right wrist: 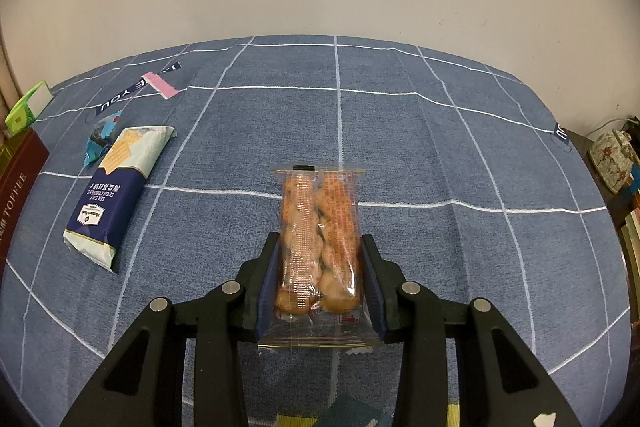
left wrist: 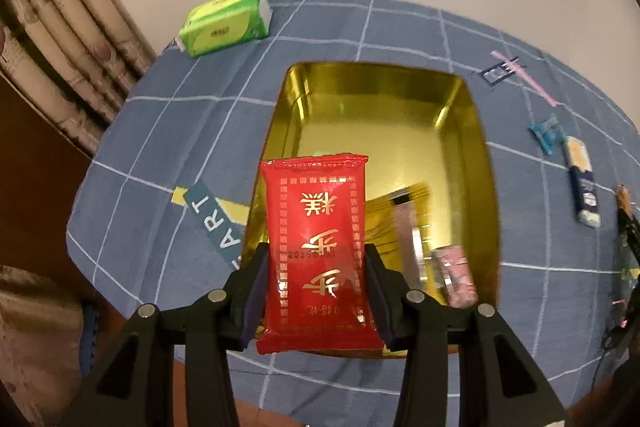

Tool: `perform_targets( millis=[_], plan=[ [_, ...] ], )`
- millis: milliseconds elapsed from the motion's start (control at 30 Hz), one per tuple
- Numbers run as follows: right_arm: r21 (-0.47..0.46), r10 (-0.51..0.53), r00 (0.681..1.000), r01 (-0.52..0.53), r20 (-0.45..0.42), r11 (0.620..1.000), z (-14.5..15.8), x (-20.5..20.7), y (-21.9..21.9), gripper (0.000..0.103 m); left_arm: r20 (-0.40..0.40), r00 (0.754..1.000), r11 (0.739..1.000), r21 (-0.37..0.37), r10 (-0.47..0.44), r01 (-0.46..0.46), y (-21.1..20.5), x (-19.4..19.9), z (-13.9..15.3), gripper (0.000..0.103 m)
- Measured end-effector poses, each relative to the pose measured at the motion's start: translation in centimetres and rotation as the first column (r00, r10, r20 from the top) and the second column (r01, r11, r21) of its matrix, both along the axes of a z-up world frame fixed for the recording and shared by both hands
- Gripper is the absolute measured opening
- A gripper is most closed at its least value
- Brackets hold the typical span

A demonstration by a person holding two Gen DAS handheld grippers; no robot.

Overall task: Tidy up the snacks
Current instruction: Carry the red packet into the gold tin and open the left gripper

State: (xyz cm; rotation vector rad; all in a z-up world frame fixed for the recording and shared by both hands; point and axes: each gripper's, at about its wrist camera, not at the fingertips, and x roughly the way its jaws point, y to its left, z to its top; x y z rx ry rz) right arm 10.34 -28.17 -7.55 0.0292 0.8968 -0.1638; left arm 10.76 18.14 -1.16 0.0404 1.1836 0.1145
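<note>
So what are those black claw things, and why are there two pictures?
They are tongs that a person holds, one in each hand, and each carries a camera looking along its two fingers. One picture comes from the left tongs. They pinch a red snack packet over a gold tin that already has snacks inside. The other comes from the right tongs, which pinch a clear bag of twisted snacks. Below is a blue checked tablecloth, with a cracker packet and a green tissue pack.
</note>
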Motion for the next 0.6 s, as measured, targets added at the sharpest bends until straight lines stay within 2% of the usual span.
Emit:
perform_targets(
  millis=[300, 600],
  plan=[
    [-0.011, 0.003, 1.0, -0.003, -0.002, 1.0, 0.1, 0.1, 0.1, 0.036, -0.031, 1.0, 1.0, -0.007, -0.006, 0.006, 1.1, 0.3, -2.3, 0.046],
    [-0.017, 0.004, 1.0, -0.004, -0.003, 1.0, 0.1, 0.1, 0.2, 0.036, -0.03, 0.999, 1.0, 0.021, -0.023, 0.023, 0.7, 0.3, -2.7, 0.047]
  ],
)
